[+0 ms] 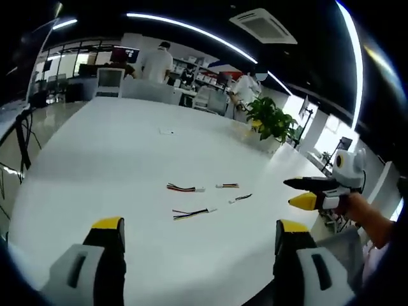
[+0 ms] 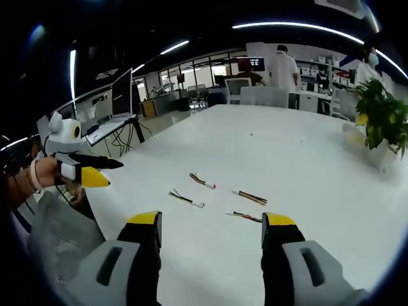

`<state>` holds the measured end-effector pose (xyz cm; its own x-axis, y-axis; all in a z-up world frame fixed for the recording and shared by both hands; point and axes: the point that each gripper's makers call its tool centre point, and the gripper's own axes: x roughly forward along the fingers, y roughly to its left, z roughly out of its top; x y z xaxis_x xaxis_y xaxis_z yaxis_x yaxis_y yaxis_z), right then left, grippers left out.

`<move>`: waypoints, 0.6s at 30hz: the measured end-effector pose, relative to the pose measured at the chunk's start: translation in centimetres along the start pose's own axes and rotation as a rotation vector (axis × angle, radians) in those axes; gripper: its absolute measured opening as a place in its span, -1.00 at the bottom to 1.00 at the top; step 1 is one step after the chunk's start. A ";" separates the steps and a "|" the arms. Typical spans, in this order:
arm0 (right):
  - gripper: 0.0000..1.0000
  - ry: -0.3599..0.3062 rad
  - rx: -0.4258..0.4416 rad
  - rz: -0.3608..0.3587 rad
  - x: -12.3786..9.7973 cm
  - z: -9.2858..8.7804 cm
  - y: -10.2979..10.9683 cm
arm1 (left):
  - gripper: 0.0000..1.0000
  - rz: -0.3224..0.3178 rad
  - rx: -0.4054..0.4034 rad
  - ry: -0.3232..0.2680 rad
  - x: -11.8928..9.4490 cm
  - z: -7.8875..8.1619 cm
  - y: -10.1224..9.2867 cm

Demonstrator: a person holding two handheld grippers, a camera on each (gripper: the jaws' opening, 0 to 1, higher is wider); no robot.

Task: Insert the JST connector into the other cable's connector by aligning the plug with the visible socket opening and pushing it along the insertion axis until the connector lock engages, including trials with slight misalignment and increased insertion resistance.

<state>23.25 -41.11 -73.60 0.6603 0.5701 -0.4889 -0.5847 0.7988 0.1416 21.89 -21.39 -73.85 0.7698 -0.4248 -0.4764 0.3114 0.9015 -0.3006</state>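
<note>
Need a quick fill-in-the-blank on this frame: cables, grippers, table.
1. ____ short cables lie on the table.
2. The table is ____ in colour.
3. Both grippers, left and right, are ____, holding nothing.
4. A potted ____ stands at the table's far edge.

Missing: four; white; open; plant

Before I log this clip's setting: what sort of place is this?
Likely an open-plan office: a long white table, desks with computer monitors behind, a potted green plant, and ceiling strip lights.

Smooth matt white table [image 1: 127, 166]
</note>
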 end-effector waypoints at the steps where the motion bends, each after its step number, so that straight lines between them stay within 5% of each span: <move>1: 0.23 -0.001 -0.001 0.000 0.0 0.0 0.0 | 0.93 0.002 0.014 -0.003 0.1 0.3 0.0; 6: 0.20 -0.014 -0.006 -0.010 0.2 0.8 -0.8 | 0.93 -0.001 0.067 -0.016 0.9 1.6 0.1; 18: 0.12 -0.056 -0.016 -0.033 0.6 2.5 -2.1 | 0.92 -0.066 0.010 -0.050 2.0 3.1 -0.4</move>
<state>26.07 -41.92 -72.03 0.7042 0.5536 -0.4445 -0.5694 0.8144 0.1122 25.01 -22.37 -72.12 0.7742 -0.4790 -0.4138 0.3681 0.8725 -0.3213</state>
